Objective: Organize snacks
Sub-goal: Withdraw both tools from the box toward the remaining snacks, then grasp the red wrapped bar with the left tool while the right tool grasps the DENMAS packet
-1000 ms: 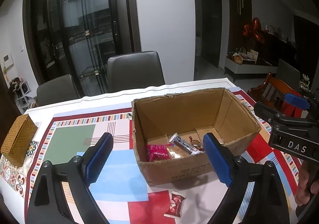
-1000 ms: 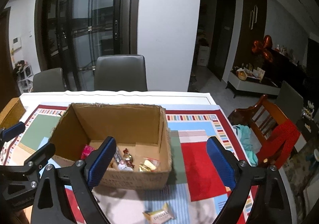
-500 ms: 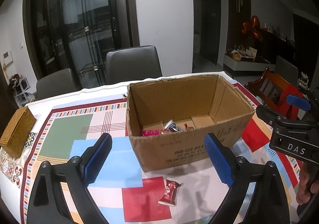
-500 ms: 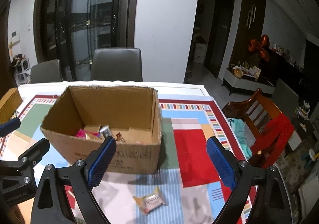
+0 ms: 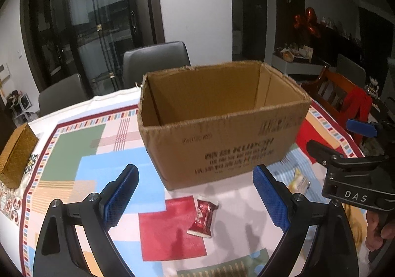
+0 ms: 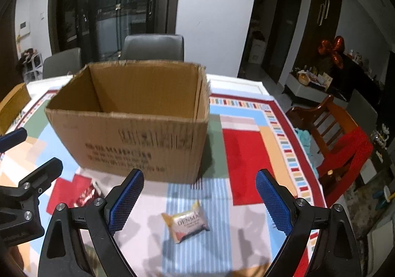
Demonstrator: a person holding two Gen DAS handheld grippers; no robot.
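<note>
Cardboard box (image 5: 222, 143) interior below rim hidden

Wicker basket (image 5: 17, 153), grey chairs (image 5: 155, 64)

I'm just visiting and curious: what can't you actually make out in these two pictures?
- Floor of the cardboard box: hidden in both views by its near wall.
- Black print on the box front: too blurred to read, both views.
- Red snack packet: half hidden behind the left claw's frame in the right view.
- Small print on the yellow snack packet: too small.
</note>
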